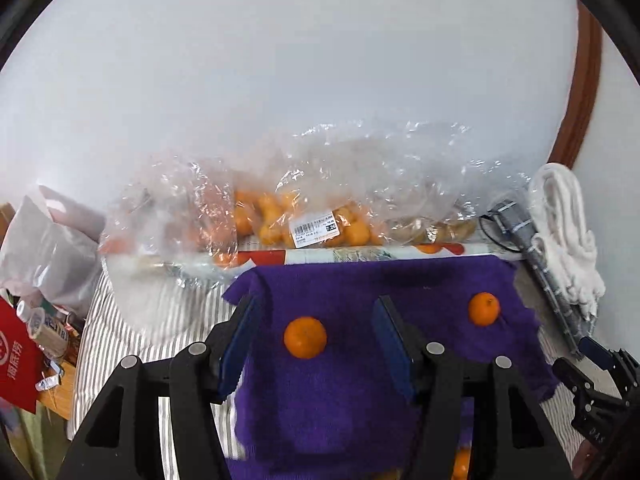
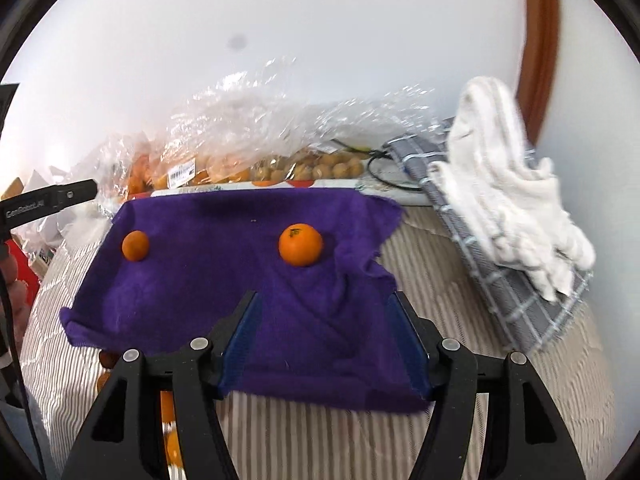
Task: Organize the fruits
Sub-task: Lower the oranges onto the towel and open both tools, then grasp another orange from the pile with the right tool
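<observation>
A purple cloth [image 1: 352, 380] [image 2: 224, 280] lies on a striped bed cover. Two small oranges rest on it. In the left wrist view my left gripper [image 1: 316, 308] is open, and the left orange [image 1: 305, 337] sits between its fingers, untouched; the right orange [image 1: 484, 309] lies further right. In the right wrist view my right gripper [image 2: 324, 300] is open and empty over the cloth's near right part, with the right orange [image 2: 300, 245] ahead of it and the left orange [image 2: 135, 245] at far left. Clear bags of oranges [image 1: 280, 220] [image 2: 168, 172] lie behind the cloth.
A bag of small brown fruits [image 2: 316, 168] [image 1: 432, 232] lies at the back by the wall. A white towel on a grey checked cloth [image 2: 508, 216] [image 1: 560, 248] lies to the right. Bags and clutter [image 1: 40, 280] stand at the left. More oranges [image 2: 170, 424] lie near the front under the cloth's edge.
</observation>
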Motion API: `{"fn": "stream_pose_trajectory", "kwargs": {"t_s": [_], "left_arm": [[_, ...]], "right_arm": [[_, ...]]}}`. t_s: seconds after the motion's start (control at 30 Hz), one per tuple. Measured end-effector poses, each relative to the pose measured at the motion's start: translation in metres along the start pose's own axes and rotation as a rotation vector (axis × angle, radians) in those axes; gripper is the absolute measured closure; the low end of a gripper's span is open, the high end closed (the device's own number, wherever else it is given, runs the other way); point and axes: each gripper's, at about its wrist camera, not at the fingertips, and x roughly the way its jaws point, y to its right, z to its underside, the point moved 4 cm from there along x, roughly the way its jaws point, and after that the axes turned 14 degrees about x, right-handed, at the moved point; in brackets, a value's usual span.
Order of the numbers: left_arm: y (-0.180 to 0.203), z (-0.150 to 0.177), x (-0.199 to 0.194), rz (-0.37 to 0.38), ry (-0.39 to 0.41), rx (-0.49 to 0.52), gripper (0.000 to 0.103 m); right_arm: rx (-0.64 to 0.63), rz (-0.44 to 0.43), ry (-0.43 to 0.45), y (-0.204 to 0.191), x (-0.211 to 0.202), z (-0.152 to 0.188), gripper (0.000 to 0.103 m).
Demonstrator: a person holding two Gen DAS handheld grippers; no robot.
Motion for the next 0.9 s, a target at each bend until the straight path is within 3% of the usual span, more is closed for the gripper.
{"fn": "stream_pose_trajectory", "kwargs": {"t_s": [0.33, 0.67, 0.9], "left_arm": [[-0.008, 0.084, -0.034, 0.010, -0.061, -0.047, 0.046], [-0.020, 0.184, -0.050, -0.029, -0.152, -0.136, 0.046], [-0.020, 0.215, -0.060, -0.033, -0.180, -0.146, 0.046]], "right_arm": [[-0.008, -0.078, -0.062, 0.007, -0.019, 0.050, 0.039], [-0.081, -0.232, -0.133, -0.039, -0.020, 0.113, 0.043], [-0.043, -0.244, -0.199, -0.051, -0.001, 0.124, 0.048]]}}
